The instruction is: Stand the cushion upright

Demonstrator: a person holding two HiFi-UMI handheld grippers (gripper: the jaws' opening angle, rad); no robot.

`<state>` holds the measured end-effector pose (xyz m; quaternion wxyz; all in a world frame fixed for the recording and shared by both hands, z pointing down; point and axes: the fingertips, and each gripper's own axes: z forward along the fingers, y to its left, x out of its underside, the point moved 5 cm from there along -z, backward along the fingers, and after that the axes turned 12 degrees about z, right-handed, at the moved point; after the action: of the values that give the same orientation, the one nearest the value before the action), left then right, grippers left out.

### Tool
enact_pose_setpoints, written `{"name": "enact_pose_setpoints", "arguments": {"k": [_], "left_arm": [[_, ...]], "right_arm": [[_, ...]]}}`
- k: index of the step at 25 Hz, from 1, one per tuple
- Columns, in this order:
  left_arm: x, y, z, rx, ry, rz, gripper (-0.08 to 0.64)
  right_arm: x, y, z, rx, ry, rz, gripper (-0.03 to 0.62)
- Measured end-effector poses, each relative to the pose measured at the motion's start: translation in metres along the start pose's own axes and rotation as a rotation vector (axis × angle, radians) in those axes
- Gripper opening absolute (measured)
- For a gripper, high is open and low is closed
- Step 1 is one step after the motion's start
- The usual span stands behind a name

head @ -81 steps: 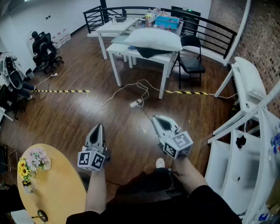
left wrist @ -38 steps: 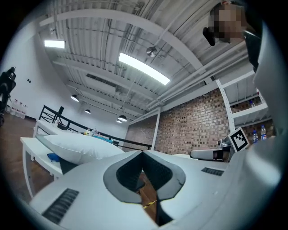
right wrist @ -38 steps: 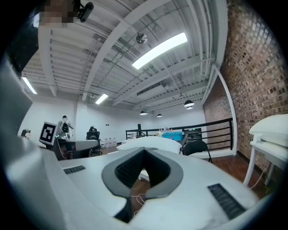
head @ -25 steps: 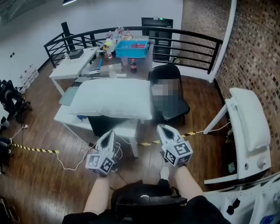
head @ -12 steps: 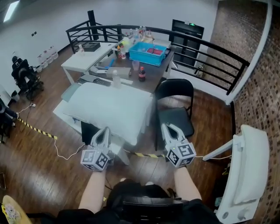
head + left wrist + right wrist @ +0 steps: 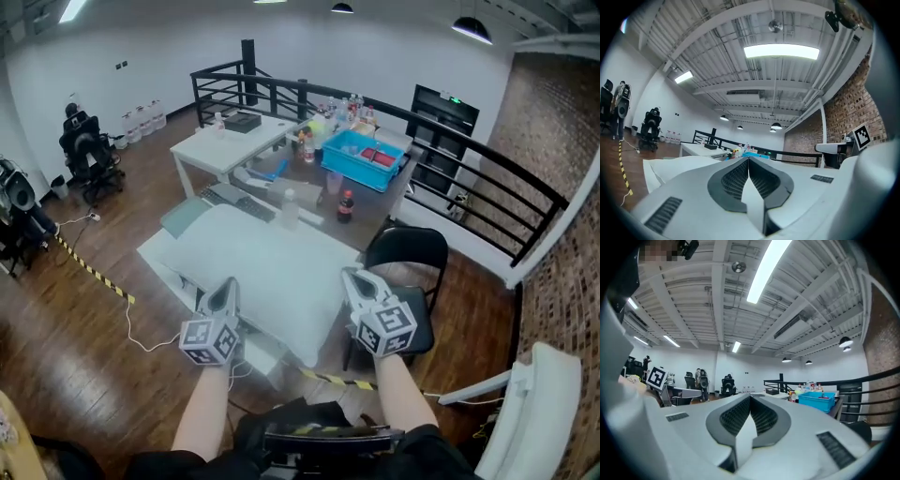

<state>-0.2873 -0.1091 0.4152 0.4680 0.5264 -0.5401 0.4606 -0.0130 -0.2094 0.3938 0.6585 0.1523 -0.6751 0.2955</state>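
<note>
The cushion (image 6: 267, 274), a large white pillow, lies flat on a white table (image 6: 159, 253) in the head view. Both grippers are held level in front of its near edge, apart from it. My left gripper (image 6: 230, 282) hangs over the near left part with its jaws shut and nothing in them. My right gripper (image 6: 349, 274) is at the cushion's near right corner, also shut and empty. In the left gripper view the shut jaws (image 6: 748, 158) point over the cushion (image 6: 670, 165). The right gripper view shows shut jaws (image 6: 750, 397) facing the room.
A black folding chair (image 6: 411, 255) stands right of the cushion. Behind it are a clear bottle (image 6: 289, 208), a cola bottle (image 6: 346, 206) and a blue bin (image 6: 366, 157). A black railing (image 6: 487, 164) runs behind. Striped tape (image 6: 94, 270) lies on the floor at the left.
The person has walked up to the table, so the cushion now lies right before both grippers. Both grippers stayed shut and empty.
</note>
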Motion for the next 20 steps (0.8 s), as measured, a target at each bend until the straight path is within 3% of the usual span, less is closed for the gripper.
{"name": "enact_pose_setpoints", "arguments": {"k": [4,8,14,17,20], "left_arm": [[0.008,0.041,0.001,-0.061,0.019,0.038,0.000],[0.010,0.076,-0.009,-0.178,0.039,0.034,0.000],[0.022,0.094,-0.017,-0.357,0.077,0.048,0.000],[0.034,0.096,-0.019,-0.473,0.103,0.003,0.001],[0.054,0.095,-0.011,-0.547,0.148,-0.090,0.167]], "right_arm": [[-0.001,0.001,0.062,-0.083,0.035,-0.051,0.006],[-0.004,0.004,0.116,-0.159,0.065,-0.061,0.006],[0.011,0.000,0.186,-0.309,0.143,-0.097,0.029],[0.023,-0.007,0.212,-0.393,0.219,-0.132,0.046],[0.033,-0.024,0.245,-0.460,0.304,-0.168,0.135]]}}
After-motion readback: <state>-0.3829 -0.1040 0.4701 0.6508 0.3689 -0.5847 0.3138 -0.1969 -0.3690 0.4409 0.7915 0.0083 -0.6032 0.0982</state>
